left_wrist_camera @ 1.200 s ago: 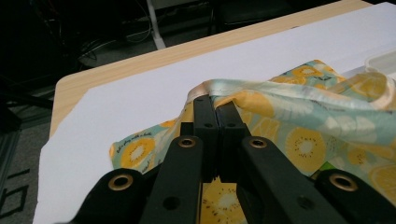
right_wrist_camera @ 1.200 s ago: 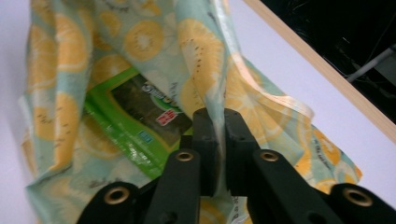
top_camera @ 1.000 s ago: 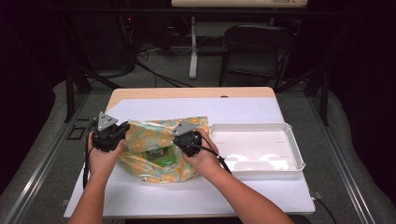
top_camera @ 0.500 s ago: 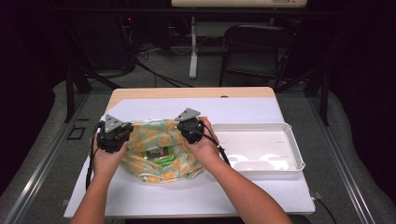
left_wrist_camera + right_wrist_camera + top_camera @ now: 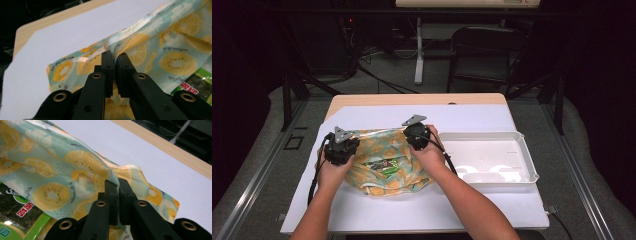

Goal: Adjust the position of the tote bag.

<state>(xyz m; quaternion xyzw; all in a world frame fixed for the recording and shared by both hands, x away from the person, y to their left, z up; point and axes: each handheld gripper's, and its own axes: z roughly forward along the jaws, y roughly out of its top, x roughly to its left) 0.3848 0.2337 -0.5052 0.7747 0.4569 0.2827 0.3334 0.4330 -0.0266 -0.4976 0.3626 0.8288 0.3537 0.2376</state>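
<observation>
On white-covered table [image 5: 422, 210] amid dark room, both tongs [image 5: 343, 148] [image 5: 416, 134] pinched narrow on fruit-print bag [image 5: 387, 170].

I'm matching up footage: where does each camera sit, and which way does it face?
High view: above the person's side, looking forward and down at the table; forearms, both grippers.
Left gripper view: rides the left gripper, jaws pinching the fruit-print bag.
Right gripper view: rides the right gripper, pinching it too.
Both share the green packet.

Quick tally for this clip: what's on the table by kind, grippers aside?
Fruit-print bag: 1
Green snack packet in the bag: 1
White tray: 1
White mat on the table: 1
Total: 4
</observation>
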